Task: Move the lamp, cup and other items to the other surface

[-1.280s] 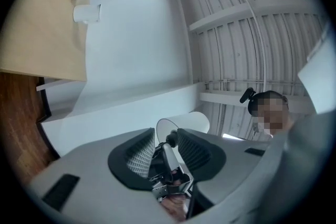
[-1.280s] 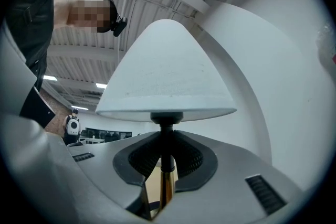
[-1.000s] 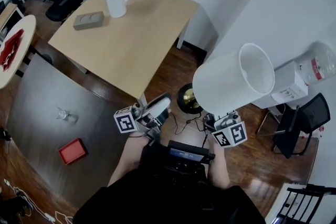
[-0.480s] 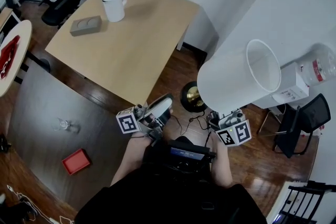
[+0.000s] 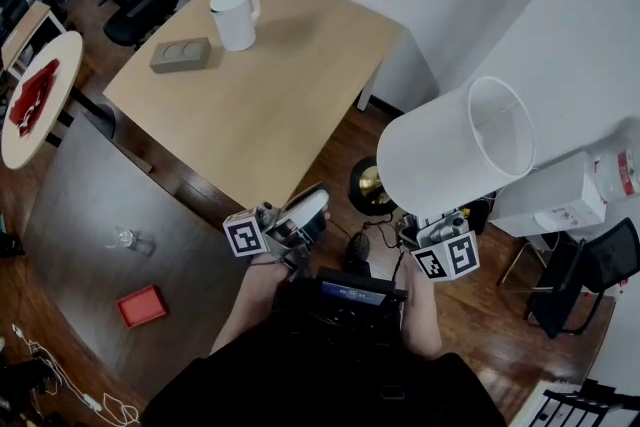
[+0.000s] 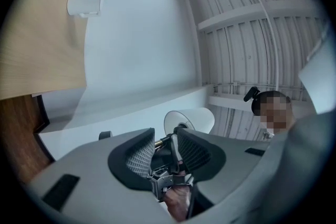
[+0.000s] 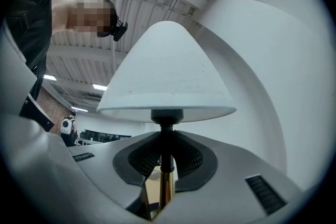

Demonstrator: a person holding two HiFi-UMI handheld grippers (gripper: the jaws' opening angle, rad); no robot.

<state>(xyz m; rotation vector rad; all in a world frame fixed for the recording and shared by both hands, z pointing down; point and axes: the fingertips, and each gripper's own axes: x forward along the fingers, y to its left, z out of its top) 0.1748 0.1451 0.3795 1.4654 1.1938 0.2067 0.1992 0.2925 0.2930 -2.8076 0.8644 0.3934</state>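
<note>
Lamp is in the air and tilted, its base hanging over the wood floor. The right gripper is clenched on the stem just under the shade, and the left gripper has its jaws apart with nothing pressed between them. Over the last second the wooden table, with its white jug and grey block, has slid right and slightly nearer in the head view, while lamp and grippers kept their places in it. This reads as the carry under way with the lamp not yet set down, and that table looks the likely landing spot.
</note>
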